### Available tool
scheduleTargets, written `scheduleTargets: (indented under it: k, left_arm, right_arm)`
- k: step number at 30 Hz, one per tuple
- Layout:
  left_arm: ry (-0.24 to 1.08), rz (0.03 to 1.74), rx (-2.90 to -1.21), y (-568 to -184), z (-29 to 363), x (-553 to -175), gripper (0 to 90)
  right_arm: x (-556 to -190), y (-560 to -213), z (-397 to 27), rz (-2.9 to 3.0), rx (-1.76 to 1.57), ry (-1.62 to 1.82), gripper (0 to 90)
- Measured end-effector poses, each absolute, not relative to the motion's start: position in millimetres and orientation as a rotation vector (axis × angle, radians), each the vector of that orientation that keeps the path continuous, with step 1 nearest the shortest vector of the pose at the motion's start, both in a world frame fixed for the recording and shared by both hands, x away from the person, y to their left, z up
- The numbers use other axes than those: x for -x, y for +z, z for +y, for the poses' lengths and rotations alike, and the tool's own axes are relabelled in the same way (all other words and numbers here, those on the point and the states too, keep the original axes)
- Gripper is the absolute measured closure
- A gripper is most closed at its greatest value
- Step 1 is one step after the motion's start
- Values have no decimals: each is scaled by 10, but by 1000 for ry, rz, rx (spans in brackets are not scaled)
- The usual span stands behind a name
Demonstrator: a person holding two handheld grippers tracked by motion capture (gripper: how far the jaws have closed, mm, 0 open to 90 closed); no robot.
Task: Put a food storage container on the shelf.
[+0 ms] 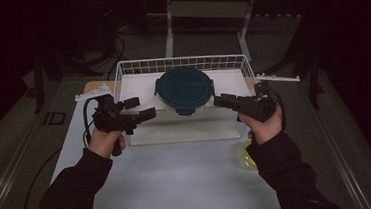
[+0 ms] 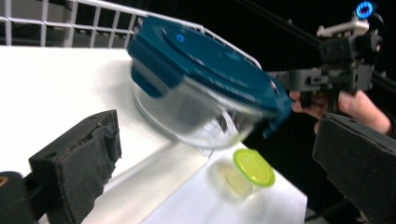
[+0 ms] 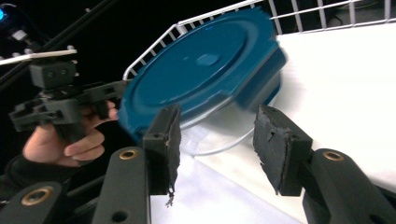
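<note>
Teal lid on a clear glass container [image 1: 184, 90], sitting on the white board inside the wire basket [image 1: 180, 64], toward the basket's middle-back. The lid has clip tabs at its edge; one hangs down on the side nearest my right tongs.

Left tongs [image 1: 140, 108] sit just left of the container, jaws wide apart, nothing between them, not touching the lid. Right tongs [image 1: 219, 101] are just right of it, jaws partly open, empty too; in the right gripper view the lid's rim [image 3: 205, 88] lies beyond the pads [image 3: 164, 140], not between them.

My read: I'm flanking the container to work the lid clips or lift it out. To do it well:
- bring both tongs in level, opposite each other, so the bowl doesn't skate on the board
- take the tab or rim squarely, not by a corner
- glass is slick; grip the lid edge rather than the bowl wall
- mind the basket wire on both sides on the way in

Small yellow-green cup [image 1: 248, 154] sits on the desk [image 1: 180, 185] by my right wrist, outside the basket.
</note>
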State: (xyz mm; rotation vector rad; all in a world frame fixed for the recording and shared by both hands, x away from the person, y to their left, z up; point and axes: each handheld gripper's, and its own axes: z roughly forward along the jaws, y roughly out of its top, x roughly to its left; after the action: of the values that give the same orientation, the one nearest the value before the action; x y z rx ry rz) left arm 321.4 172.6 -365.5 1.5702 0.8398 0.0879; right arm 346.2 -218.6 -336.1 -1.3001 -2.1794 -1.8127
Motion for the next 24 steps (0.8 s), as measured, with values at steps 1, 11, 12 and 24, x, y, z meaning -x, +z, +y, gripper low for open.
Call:
scheduleTargets:
  k: [1,11,12,24]
  left_arm:
    - [98,832,-1587,-3668,1717,-3191,7]
    - [95,782,-1702,-3859,1623,-2984,0]
    - [97,769,-1714,-3883,1607,-2958,0]
    - [151,760,-1763,-4275,1546,-2699,0]
  right_arm:
    - [-3433,-3369,-2176,-2187,1288,-1812,518]
    - [-3214,-3440,-1982,-2237,1151,-1747,729]
    - [-3203,-3444,-1957,-2244,1135,-1738,791]
    - [-3147,-3496,-1578,-2250,1020,-1668,899]
